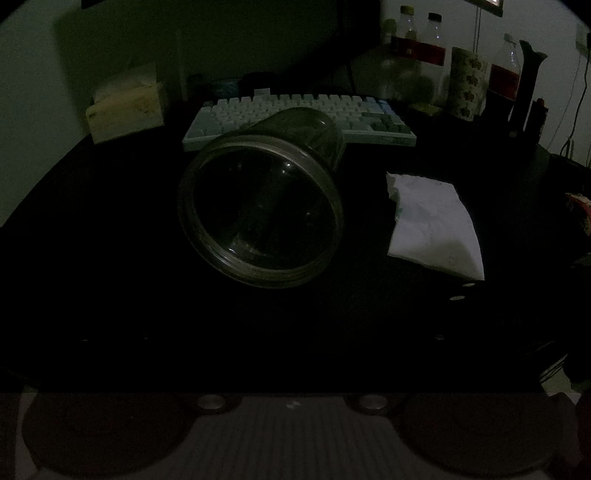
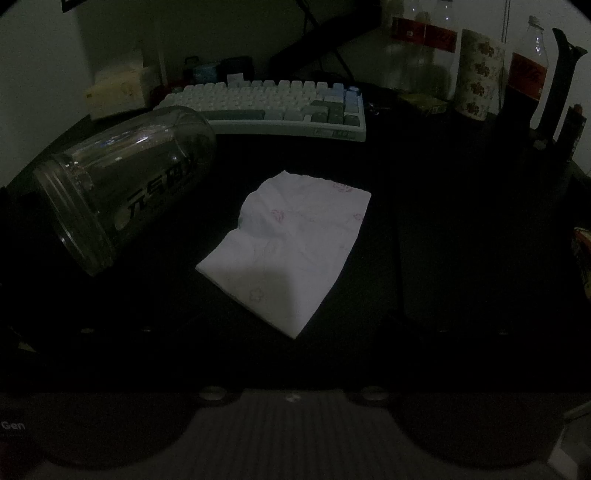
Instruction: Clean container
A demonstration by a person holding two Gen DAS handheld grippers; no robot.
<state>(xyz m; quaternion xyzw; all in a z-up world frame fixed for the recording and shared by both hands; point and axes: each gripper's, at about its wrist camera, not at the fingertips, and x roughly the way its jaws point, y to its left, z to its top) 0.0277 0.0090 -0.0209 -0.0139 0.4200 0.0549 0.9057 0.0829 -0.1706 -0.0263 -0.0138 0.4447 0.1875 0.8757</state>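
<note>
Clear plastic, cylindrical and wide-mouthed, the container (image 1: 260,199) lies on its side on the black desk (image 1: 110,229), its threaded open rim turned toward the left gripper and its closed base toward the white-and-grey keyboard (image 1: 299,118). Dark printed lettering runs along its wall in the right wrist view (image 2: 122,184). The jar's base overlaps the keyboard's front edge from the left wrist view; whether they touch cannot be told.

A white, creased, folded paper tissue (image 2: 291,247) with a faint pink print lies flat on the desk just right of the container, apart from it, and nearer than the keyboard.

Behind the keyboard to the left stands a pale yellow tissue box (image 1: 125,110). Behind it to the right are clear plastic bottles with red labels (image 2: 424,33) and a floral-patterned paper cup (image 2: 478,74).

The scene is very dimly lit. In both views the lower frame is nearly black: neither gripper's fingers can be made out, so the state of either pair of jaws cannot be told. Nothing is seen held.
</note>
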